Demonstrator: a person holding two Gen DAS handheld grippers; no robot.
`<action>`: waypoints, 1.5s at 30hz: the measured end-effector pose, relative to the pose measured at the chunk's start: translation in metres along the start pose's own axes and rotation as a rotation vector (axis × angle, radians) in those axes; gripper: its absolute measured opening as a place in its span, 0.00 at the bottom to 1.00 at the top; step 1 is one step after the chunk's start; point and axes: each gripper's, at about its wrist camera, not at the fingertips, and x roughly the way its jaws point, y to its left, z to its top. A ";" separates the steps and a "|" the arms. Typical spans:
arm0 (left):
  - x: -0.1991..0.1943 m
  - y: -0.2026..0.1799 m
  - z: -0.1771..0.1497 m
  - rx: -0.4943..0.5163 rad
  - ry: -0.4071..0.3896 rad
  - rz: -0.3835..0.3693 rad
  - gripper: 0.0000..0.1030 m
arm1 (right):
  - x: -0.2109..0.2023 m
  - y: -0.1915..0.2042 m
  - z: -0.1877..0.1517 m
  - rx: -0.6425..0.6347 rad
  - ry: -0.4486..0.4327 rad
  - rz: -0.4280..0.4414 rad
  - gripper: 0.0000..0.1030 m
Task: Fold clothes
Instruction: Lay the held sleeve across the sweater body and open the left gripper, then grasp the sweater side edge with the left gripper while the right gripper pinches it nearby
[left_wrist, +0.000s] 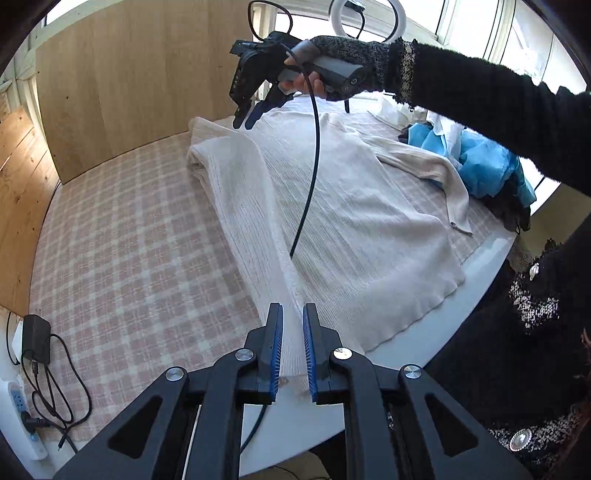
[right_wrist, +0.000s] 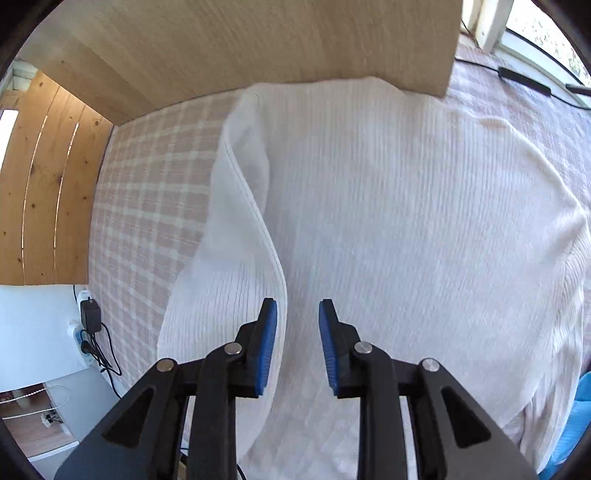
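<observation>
The checked tablecloth (left_wrist: 122, 236) covers the table, and on it my cream ribbed sweater (left_wrist: 351, 206) lies spread flat, its long axis running from the hem at my edge of the table away toward the wooden panel (left_wrist: 122, 85) at the back. One sleeve (left_wrist: 424, 166) trails off to my right toward a heap of blue clothing (left_wrist: 487, 158).

The left side of the sweater is turned over onto the body as a long folded flap (left_wrist: 240, 206). That flap runs the same way as the garment, from the far shoulder down to the near hem.

My left gripper (left_wrist: 292, 347) sits at the near end of the flap, with the fabric strip passing between its blue pads (left_wrist: 276, 354). The jaws stand narrowly apart with cloth in the gap; I judge them to be pinching the flap's hem, though I cannot confirm firm contact.

My right gripper (right_wrist: 297, 347) hangs above the far end, near the shoulder. Its jaws are spread and hold nothing. In its own view the flap's stitched edge (right_wrist: 255, 206) lies just to the left of the jaws, with the flat body below and to the right.

Judgement: the flap's length spans both tools, left nearer the hem and right nearer the shoulder. Whether the flap is being laid down or lifted, I cannot tell.
</observation>
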 end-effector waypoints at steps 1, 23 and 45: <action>0.000 -0.009 -0.006 -0.011 0.016 0.002 0.12 | -0.006 -0.012 -0.010 0.002 0.017 0.015 0.24; 0.069 -0.047 -0.001 -0.383 0.010 -0.100 0.21 | -0.046 0.018 -0.128 -0.443 -0.005 0.181 0.55; 0.072 -0.029 -0.027 -0.566 -0.100 -0.115 0.06 | 0.055 0.118 -0.015 -0.486 -0.064 -0.059 0.05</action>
